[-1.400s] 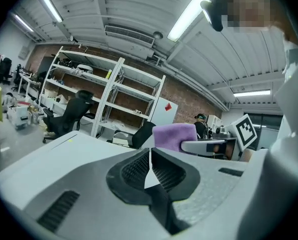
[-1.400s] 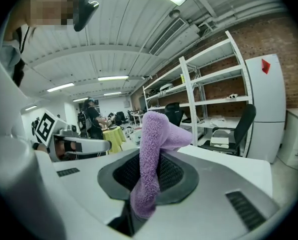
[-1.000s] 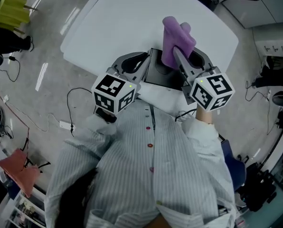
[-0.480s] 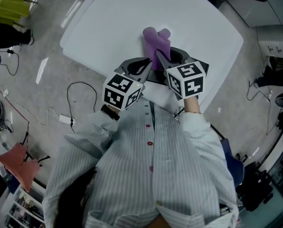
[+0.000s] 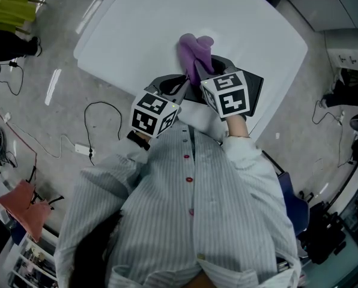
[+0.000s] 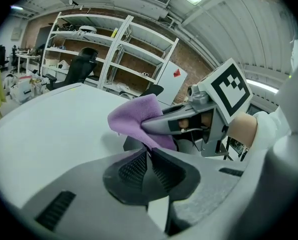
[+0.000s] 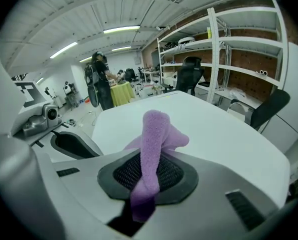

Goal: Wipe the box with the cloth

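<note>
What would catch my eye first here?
The purple cloth, pinched in the right gripper, stands out brightly by the black box at the near edge of the white table. Next come the two black-and-white marker cubes, just before the person's striped shirt.

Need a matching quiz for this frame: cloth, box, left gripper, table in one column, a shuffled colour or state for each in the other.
Column 1:
1. cloth
2. box
3. left gripper
4. table

Column 2:
A. white
B. jaws together
C. purple, clamped in the right gripper
D. dark, at the table's near edge

Pairs: 1-C, 2-D, 3-B, 4-A
</note>
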Demonstrator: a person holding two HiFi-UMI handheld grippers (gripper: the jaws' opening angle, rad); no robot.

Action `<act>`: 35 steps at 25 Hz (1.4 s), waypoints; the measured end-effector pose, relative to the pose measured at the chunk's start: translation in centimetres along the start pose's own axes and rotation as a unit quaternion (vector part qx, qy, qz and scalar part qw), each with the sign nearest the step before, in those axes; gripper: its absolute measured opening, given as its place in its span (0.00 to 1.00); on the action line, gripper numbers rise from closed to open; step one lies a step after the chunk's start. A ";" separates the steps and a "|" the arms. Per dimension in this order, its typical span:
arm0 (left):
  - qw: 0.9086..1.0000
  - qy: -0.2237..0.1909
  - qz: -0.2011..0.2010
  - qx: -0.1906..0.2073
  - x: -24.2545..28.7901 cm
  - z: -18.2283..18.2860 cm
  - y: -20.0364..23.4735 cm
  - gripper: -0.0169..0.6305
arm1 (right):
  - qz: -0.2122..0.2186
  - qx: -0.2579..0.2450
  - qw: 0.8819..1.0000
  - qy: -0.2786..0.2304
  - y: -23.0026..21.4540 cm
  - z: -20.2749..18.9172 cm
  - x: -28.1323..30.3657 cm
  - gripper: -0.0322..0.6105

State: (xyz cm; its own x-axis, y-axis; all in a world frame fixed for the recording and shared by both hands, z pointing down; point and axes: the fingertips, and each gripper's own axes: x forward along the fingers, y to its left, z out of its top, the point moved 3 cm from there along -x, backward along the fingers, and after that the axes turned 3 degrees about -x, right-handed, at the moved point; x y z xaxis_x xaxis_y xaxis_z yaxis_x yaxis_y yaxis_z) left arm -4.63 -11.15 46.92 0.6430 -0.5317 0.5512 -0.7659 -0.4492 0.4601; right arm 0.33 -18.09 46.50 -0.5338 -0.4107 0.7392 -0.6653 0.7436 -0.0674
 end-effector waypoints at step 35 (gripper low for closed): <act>0.998 0.028 -0.022 0.050 0.2 0.0 0.1 0.05 | -0.175 0.032 0.980 0.093 -9.2 -8.8 -8.4 0.14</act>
State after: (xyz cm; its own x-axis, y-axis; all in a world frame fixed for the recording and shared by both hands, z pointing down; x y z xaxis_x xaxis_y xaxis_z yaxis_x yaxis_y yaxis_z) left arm -4.58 -11.25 47.07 0.6729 -0.4708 0.5706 -0.7310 -0.5416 0.4151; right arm 15.52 -16.87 46.83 -0.1667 -0.5279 0.8328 -0.8251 0.5371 0.1753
